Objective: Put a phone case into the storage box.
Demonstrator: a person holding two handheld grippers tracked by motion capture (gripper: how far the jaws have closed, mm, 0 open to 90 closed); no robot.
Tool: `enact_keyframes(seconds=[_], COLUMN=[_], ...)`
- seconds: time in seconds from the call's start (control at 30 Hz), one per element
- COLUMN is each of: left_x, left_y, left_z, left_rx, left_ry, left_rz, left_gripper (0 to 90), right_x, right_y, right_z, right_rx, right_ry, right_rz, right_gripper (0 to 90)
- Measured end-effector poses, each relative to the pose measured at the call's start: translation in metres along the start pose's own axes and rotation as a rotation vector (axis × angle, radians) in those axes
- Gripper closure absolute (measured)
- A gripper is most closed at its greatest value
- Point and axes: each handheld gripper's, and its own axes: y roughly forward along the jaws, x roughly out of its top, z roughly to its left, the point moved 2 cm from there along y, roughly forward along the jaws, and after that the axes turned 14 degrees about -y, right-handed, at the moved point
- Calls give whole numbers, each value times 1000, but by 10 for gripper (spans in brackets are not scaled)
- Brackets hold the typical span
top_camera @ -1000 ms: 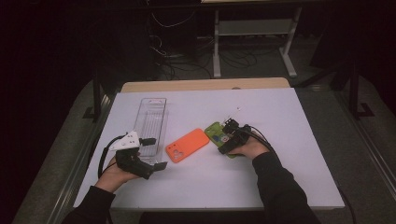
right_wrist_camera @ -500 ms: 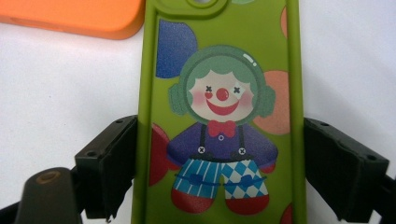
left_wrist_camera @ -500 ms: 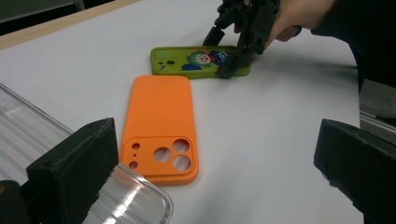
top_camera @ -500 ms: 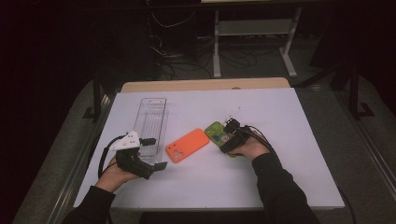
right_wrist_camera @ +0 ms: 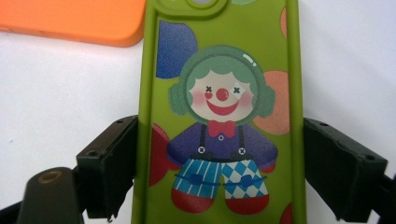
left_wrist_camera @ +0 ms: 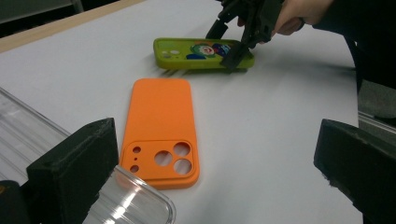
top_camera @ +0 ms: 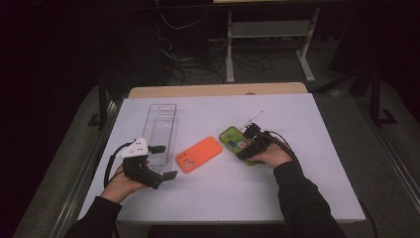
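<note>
Little has shifted since the earlier frames: the right gripper [top_camera: 246, 144], at centre right of the high view, has been closing its jaws on the green clown case [top_camera: 236, 141], and both hands are seen where they were. At lower left, the left gripper [top_camera: 161, 161] is held with its jaws wide apart and nothing between them, beside the clear tray [top_camera: 161, 121]. At centre, the orange case [top_camera: 198, 154] lies flat, untouched. In the right gripper view, the green clown case [right_wrist_camera: 219, 116] is straddled across its width, its long axis running straight away from the jaws, whose pads appear pressed to its two long edges. A lift is judged to be next.
</note>
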Motion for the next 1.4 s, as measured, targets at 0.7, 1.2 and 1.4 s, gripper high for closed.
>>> enact_keyframes(seconds=[0.7, 1.2, 1.4], left_x=[49, 80, 75], left_y=[39, 79, 87], left_z=[-8, -17, -25], left_rx=[-47, -145, -166], left_ry=[70, 153, 200], left_rz=[57, 101, 144], left_gripper=[0, 0, 0], right_x=[-12, -8, -6], right_y=[-53, -55, -53], right_z=[-20, -1, 12], right_rx=[62, 103, 133], right_ry=[-149, -329, -395], right_rz=[-69, -74, -71], right_gripper=[156, 155, 155])
